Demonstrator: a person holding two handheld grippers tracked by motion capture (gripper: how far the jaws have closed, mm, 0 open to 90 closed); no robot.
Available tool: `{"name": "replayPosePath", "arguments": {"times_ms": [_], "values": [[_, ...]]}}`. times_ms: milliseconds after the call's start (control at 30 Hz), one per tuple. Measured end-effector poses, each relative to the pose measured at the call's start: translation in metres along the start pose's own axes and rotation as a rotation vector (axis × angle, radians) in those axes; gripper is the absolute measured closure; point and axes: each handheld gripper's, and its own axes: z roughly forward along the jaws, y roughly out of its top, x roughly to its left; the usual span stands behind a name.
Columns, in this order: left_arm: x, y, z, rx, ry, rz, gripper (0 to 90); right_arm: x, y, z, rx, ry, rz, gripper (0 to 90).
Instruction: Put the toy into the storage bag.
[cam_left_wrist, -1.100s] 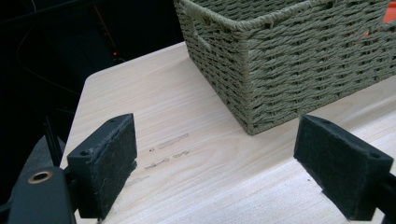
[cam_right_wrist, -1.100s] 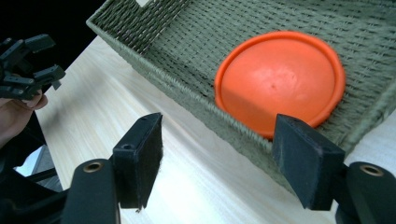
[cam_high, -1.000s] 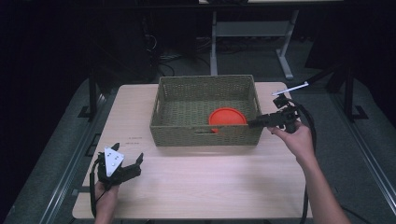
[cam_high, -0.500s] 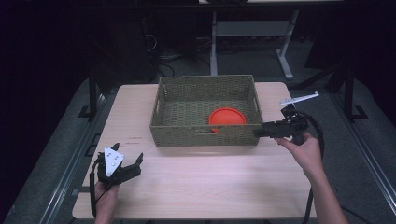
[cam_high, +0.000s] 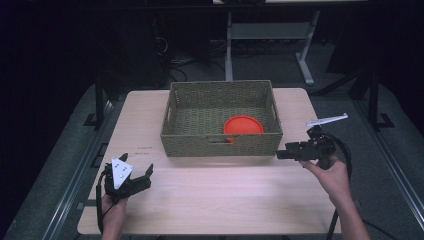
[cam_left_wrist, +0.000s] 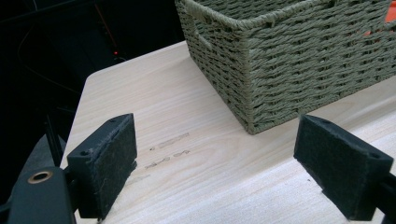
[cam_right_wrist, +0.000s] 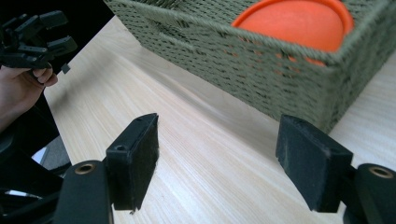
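The orange plate (cam_high: 243, 125), likely light, stiff and slick plastic, lies inside the basket (cam_high: 175, 111) against its near wall, best pinched at the rim; the right gripper (cam_high: 281, 154), empty with jaws just opening wide, sits outside the basket's near right corner

Basket (cam_high: 221, 120) sits on the bench (cam_high: 220, 195) toward its far edge, centred. Plate (cam_high: 243, 125) lies in the basket, at its near right corner. Left tongs (cam_high: 146, 176) at the bench's near left, well apart from basket. Right tongs (cam_high: 281, 154) just beside the basket's near right corner
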Motion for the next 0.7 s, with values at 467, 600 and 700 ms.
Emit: {"name": "replayPosePath", "arguments": {"times_ms": [467,600,700], "values": [[0.002,-0.001,0.000,0.003,-0.004,-0.018,12.7,-0.014,-0.033,0.000,0.022,-0.004,0.042,29.3],[0.001,-0.001,0.000,0.003,-0.002,-0.016,12.7,-0.018,-0.043,0.003,0.030,0.002,0.049,29.1],[0.001,-0.001,0.000,0.003,-0.002,-0.017,12.7,-0.018,-0.047,0.004,0.039,-0.003,0.048,27.9]]}}
